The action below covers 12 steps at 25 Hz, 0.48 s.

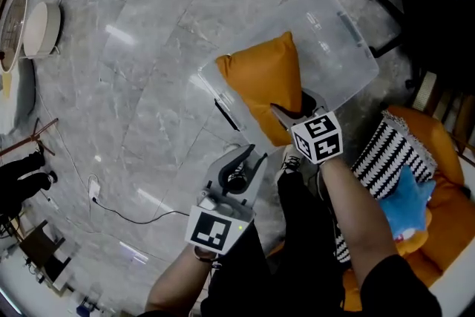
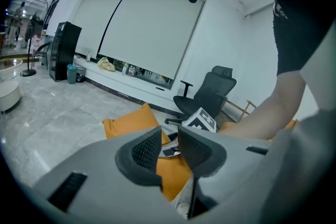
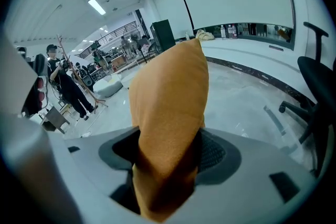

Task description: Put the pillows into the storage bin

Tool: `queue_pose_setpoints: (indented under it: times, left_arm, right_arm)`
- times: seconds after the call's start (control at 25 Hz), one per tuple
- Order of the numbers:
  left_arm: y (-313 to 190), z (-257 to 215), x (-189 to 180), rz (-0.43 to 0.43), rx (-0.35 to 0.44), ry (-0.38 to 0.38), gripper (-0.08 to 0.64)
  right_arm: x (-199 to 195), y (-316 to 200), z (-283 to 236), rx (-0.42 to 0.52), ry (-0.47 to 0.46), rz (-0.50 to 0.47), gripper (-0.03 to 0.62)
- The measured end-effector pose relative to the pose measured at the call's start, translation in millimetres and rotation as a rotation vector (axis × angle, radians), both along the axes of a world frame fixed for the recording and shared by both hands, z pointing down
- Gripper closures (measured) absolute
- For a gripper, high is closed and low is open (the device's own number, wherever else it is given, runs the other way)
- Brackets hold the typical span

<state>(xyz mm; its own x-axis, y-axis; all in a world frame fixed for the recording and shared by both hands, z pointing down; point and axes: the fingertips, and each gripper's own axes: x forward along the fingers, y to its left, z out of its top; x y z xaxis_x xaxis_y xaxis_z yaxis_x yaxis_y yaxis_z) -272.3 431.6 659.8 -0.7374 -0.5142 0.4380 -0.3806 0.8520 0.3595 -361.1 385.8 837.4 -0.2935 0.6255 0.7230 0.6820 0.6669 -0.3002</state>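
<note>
On the grey marble floor (image 1: 148, 85) a thin black cable (image 1: 126, 215) trailed at the left. The left gripper (image 1: 241, 159) hung beside the bin's near end with its jaws a narrow gap apart and nothing between them. Just right of it, the orange pillow (image 1: 260, 82) lay over the near-left end of the clear plastic storage bin (image 1: 338, 48) – whether it touched the bottom could not be told. The right gripper (image 1: 286, 113) pinched that pillow's lower corner, the fabric bunched between its pads (image 3: 215, 152). Farther right, a black-and-white striped pillow (image 1: 386, 152) rested on an orange seat (image 1: 449, 223), well apart from the bin.
</note>
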Motion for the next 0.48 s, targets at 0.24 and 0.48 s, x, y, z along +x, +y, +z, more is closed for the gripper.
queue_pose_setpoints:
  times: [0.24,0.48]
  left_arm:
    - [15.0,42.6,-3.3,0.025,-0.016,0.014,0.472]
    - [24.3,75.5,-3.5,0.019,-0.018,0.023,0.472]
  right_arm:
    - [2.6,10.8,56.1,0.025,0.031,-0.002,0.275]
    - [9.3,17.6,110.1,0.051,0.068,-0.010,0.272]
